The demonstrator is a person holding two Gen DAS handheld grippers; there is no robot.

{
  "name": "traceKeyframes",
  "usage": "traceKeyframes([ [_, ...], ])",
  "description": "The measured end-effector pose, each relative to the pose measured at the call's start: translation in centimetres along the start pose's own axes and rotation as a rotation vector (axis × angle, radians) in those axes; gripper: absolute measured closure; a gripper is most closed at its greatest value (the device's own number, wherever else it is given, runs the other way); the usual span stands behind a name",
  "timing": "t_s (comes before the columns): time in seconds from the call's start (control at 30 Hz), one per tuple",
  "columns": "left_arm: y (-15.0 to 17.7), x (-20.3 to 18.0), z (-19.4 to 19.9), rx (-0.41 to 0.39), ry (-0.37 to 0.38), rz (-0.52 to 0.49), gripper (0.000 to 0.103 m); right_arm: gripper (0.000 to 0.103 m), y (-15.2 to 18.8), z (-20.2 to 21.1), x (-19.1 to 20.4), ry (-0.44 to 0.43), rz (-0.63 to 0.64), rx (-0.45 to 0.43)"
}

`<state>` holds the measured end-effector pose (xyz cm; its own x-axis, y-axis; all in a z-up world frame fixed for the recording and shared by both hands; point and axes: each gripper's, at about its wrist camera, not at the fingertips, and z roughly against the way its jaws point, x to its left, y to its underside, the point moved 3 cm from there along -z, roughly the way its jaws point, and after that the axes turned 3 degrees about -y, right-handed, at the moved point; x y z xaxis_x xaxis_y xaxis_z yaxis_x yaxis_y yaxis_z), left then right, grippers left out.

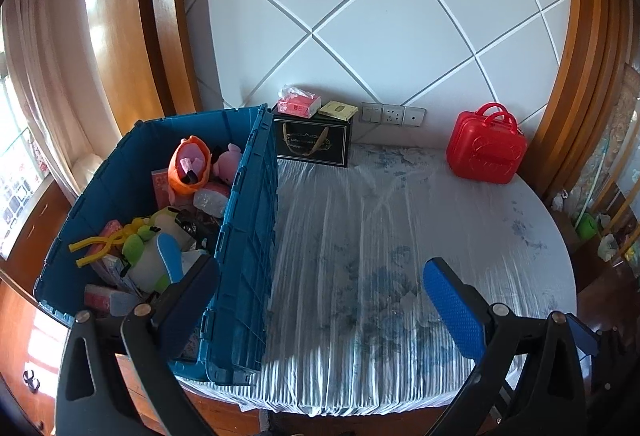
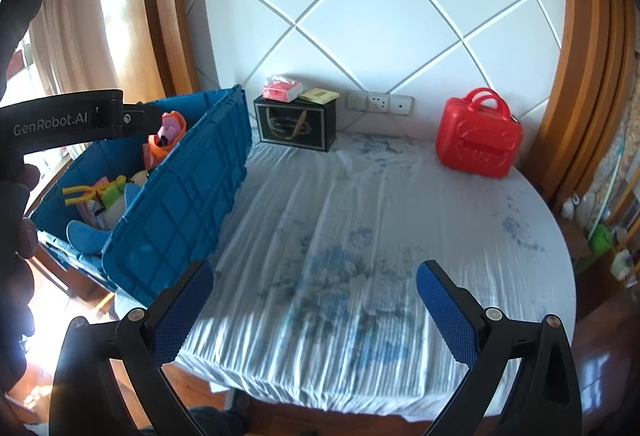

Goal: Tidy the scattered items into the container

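A blue crate [image 1: 256, 228] [image 2: 188, 196] stands at the table's left with its lid flap raised upright. Inside lie several toys: an orange plush [image 1: 188, 166] [image 2: 166, 140], a pink plush [image 1: 226, 164], a green and white plush [image 1: 150, 256], a yellow slingshot-shaped toy [image 1: 96, 246] [image 2: 82, 194]. My left gripper [image 1: 322, 286] is open, its left finger over the crate's near corner, nothing between the pads. My right gripper [image 2: 314, 288] hangs open and empty above the table's front. The left gripper's body [image 2: 68, 120] shows at the right wrist view's left edge.
A red carry case [image 1: 486, 150] [image 2: 478, 140] stands at the back right. A black box [image 1: 312, 140] [image 2: 296, 126] by the wall carries a red tissue pack [image 1: 300, 103] [image 2: 282, 89] and a yellow packet [image 1: 338, 110]. The round table [image 1: 400, 256] wears a wrinkled cloth.
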<state>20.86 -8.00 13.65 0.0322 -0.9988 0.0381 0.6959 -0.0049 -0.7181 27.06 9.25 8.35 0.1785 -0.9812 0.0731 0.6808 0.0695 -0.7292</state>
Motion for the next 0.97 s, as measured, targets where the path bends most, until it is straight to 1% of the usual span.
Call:
traceKeyframes([
  [0.13, 0.4, -1.2, 0.4, 0.005, -0.005, -0.037, 0.0, 0.0, 0.7, 0.7, -0.8, 0.004, -0.012, 0.002],
  [0.23, 0.4, -1.6, 0.4, 0.014, 0.031, -0.033, 0.0, 0.0, 0.8, 1.0, -1.1, 0.009, -0.019, -0.001],
  [0.33, 0.8, -1.9, 0.1, 0.042, 0.079, -0.009, 0.0, 0.0, 1.0, 1.0, -1.2, 0.012, -0.026, 0.005],
  [0.53, 1.1, -2.5, 0.1, 0.047, 0.113, -0.011, 0.0, 0.0, 1.3, 1.3, -1.3, 0.024, -0.028, 0.009],
  [0.83, 1.0, -2.6, 0.4, 0.023, 0.1, -0.019, 0.0, 0.0, 1.2, 1.2, -1.3, 0.031, -0.024, 0.011],
  [0.97, 0.8, -2.6, 0.7, 0.002, 0.077, -0.039, 0.0, 0.0, 1.1, 1.2, -1.3, 0.03, -0.024, 0.008],
])
